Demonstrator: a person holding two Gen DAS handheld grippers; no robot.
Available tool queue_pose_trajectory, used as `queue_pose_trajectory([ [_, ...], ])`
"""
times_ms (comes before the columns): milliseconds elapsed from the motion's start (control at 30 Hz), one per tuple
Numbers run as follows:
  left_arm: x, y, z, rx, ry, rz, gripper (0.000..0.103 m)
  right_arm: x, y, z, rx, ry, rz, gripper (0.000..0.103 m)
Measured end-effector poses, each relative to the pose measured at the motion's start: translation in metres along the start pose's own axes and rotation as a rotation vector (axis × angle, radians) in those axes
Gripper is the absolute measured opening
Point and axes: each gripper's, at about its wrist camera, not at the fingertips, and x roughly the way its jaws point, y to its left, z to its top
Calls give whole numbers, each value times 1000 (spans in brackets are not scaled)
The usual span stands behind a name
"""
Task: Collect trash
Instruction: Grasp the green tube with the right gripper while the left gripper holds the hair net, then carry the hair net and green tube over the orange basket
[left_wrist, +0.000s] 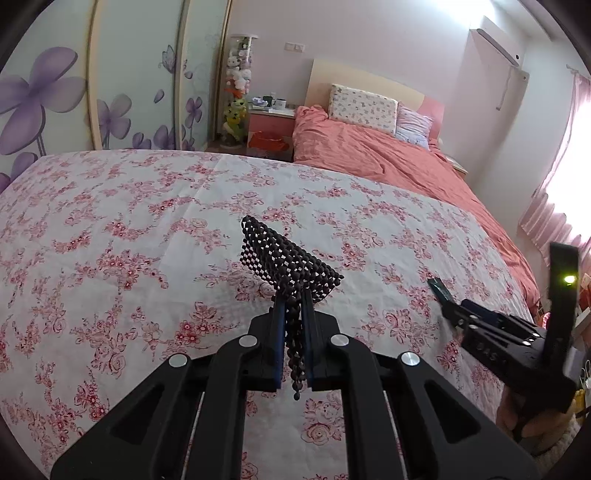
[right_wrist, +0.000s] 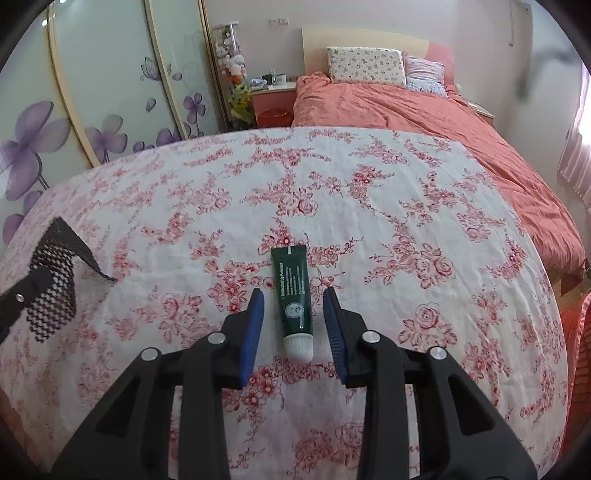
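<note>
Right tongs (right_wrist: 293, 317) astride green tube (right_wrist: 293, 291), pads clear, floral cloth (right_wrist: 406, 221) bare around

1. One dark green tube (right_wrist: 294, 300) with a white cap lies on the floral cloth (right_wrist: 369, 206).
2. One black mesh bag (left_wrist: 286, 258).
3. Two grippers: the left gripper (left_wrist: 293, 314) and the right gripper (right_wrist: 293, 314).
4. Two pillows (left_wrist: 364, 105) on one bed (left_wrist: 424, 166).
5. Two mugs (left_wrist: 273, 102) on one nightstand (left_wrist: 271, 122).

Coral bed (left_wrist: 406, 166), floral wardrobe (left_wrist: 55, 99)
</note>
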Motion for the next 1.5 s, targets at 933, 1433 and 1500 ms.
queue_pose_trajectory([
  [933, -31, -90, -13, 124, -15, -159, 7, -142, -75, -42, 145, -269, -58, 19],
  [1433, -62, -189, -32, 253, -28, -327, 7, -220, -146, -81, 269, -401, -174, 19],
  [1500, -65, -204, -35, 271, -24, -354, 7, -230, -159, -88, 288, -417, -198, 19],
])
